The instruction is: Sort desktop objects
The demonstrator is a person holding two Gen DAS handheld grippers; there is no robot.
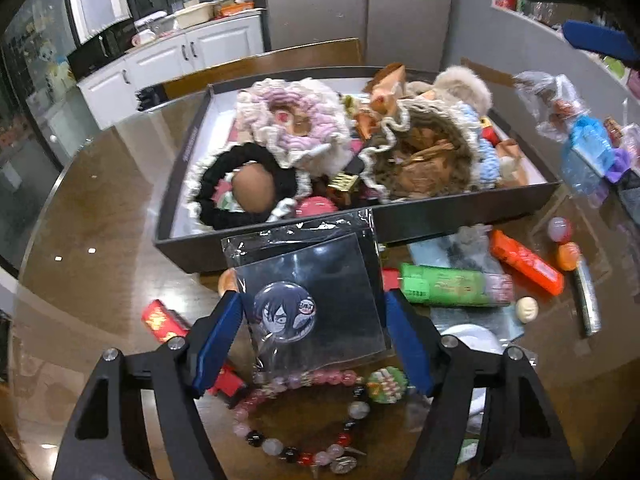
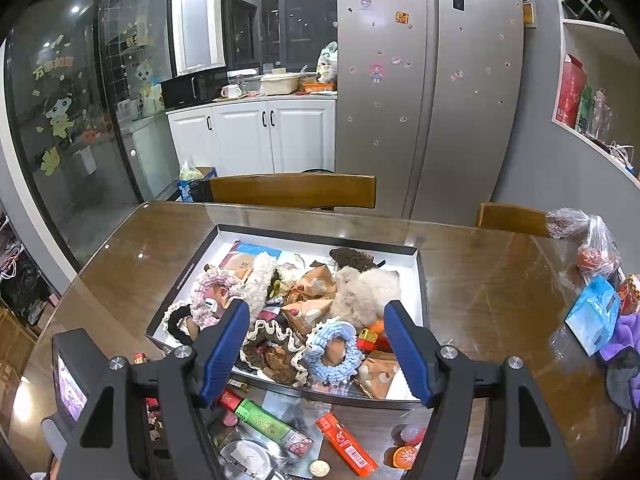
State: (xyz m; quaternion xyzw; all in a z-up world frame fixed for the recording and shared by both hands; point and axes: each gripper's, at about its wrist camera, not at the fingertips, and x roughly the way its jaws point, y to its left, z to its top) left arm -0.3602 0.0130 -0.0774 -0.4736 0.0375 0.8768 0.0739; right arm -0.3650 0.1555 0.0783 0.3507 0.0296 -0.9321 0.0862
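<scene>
A dark shallow box on the brown table holds several scrunchies and hair clips; it also shows in the right wrist view. My left gripper is open, its blue fingers on either side of a clear plastic packet with a round anime badge, which leans against the box's front wall. A pink bead bracelet lies below it. My right gripper is open and empty, hovering above the box's near edge.
In front of the box lie a green lighter, an orange lighter, a red lighter, small balls and a silver stick. Plastic bags and a blue pack sit at the right. Wooden chairs stand behind the table.
</scene>
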